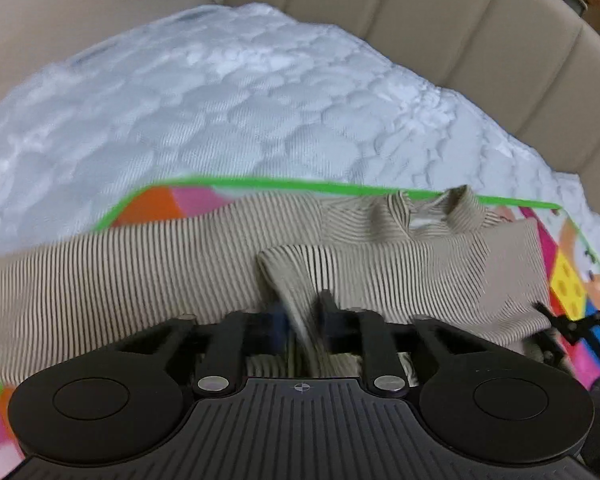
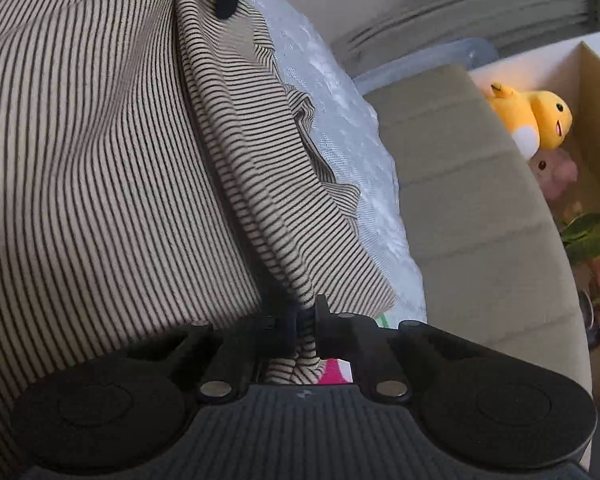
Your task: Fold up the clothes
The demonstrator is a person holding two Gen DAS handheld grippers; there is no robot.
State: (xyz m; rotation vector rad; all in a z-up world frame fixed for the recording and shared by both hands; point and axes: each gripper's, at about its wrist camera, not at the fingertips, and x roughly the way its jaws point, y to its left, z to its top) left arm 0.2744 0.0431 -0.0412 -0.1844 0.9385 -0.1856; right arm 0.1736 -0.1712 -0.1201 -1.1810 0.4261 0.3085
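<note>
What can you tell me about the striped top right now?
The striped top is a beige ribbed knit with thin dark stripes and a raised collar. It lies partly folded on a colourful mat with a green edge, over a white textured bedcover. One sleeve stretches out flat to the left. A bunched fold is pinched in the left tongs, and another pleat of cloth is clamped in the right tongs, lifted toward the camera.

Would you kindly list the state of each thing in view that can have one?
left claw: shut on a fold of the striped top.
right claw: shut on the striped top's edge.
striped top: partly folded, collar up, lying on the colourful mat.
colourful mat: spread flat on the white quilt.
cardboard box: open, a yellow plush toy inside.
</note>
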